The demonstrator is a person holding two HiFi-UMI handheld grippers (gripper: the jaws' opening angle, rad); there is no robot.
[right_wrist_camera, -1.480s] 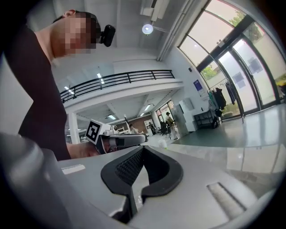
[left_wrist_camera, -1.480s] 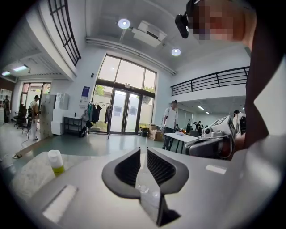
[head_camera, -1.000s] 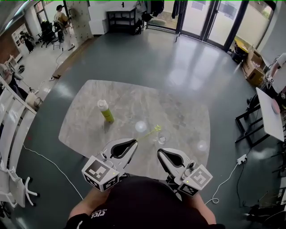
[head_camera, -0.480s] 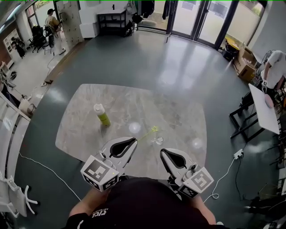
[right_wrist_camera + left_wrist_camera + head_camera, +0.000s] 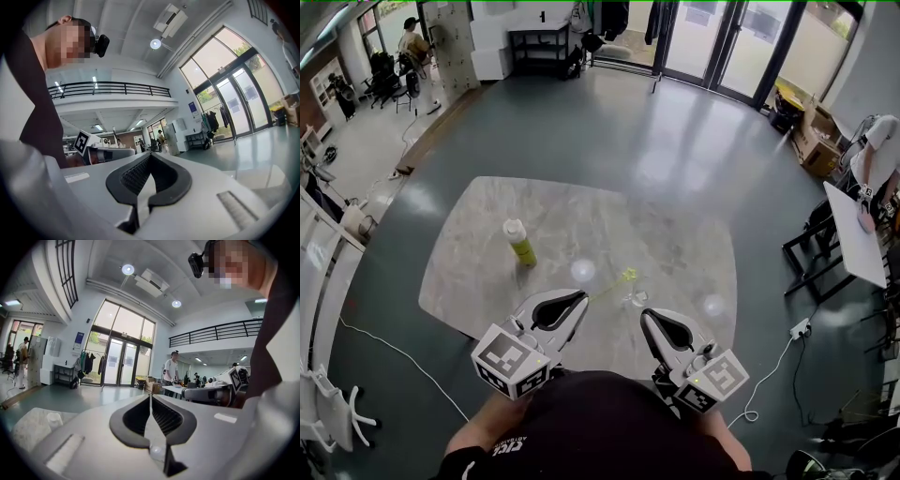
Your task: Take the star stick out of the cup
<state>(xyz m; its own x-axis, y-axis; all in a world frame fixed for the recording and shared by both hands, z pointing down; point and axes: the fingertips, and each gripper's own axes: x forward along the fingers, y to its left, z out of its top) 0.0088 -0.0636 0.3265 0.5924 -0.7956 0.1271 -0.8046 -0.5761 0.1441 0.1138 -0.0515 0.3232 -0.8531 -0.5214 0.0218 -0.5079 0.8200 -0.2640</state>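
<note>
Table (image 5: 675, 234): grey marbled top with rounded corners, standing on a dark glossy floor (image 5: 609, 131).
Bottle (image 5: 521, 243): yellow-green with a white cap, upright, toward the table's left edge.
Cable (image 5: 394, 342): white, on the floor off the table's near-left corner.
Power strip (image 5: 800, 328): white, on the floor beyond the table's right edge.
Cardboard boxes (image 5: 820, 155): far right, near the glass doors (image 5: 722, 37).

star stick (image 5: 617, 283): yellow-green, slanted, star beside cup rim | cup (image 5: 636, 299): clear, upright, on table (image 5: 487, 253)
</note>
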